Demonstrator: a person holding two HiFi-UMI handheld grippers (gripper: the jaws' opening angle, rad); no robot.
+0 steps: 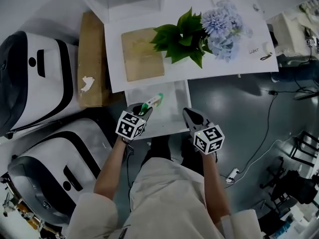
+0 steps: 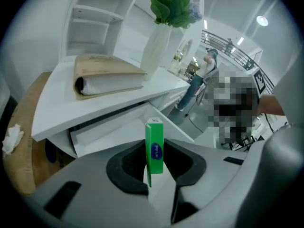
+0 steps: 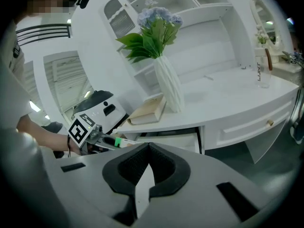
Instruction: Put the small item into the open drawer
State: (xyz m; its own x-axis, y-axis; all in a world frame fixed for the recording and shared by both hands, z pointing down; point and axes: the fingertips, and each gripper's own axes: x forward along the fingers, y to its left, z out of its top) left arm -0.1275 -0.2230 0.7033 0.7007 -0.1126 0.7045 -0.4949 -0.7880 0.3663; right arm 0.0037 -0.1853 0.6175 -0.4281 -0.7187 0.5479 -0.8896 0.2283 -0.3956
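The small item is a green and white box (image 1: 152,103) (image 2: 154,146). My left gripper (image 1: 146,108) (image 2: 153,175) is shut on it, and the box stands upright between the pads. It hangs over the front of the open white drawer (image 1: 169,114) (image 2: 121,125) under the white desk (image 1: 219,66). My right gripper (image 1: 189,114) (image 3: 148,146) is at the drawer's right front corner, its pads together with nothing between them. In the right gripper view, the left gripper (image 3: 97,137) with the box (image 3: 116,140) shows at the left, in front of the drawer (image 3: 178,140).
On the desk are a tan book (image 1: 142,54) (image 2: 107,75) and a white vase of blue flowers and green leaves (image 1: 199,34) (image 3: 168,87). Left of the desk stand a cardboard box (image 1: 92,59) and two white and black machines (image 1: 35,73). Cables and a power strip (image 1: 232,175) lie on the floor at right.
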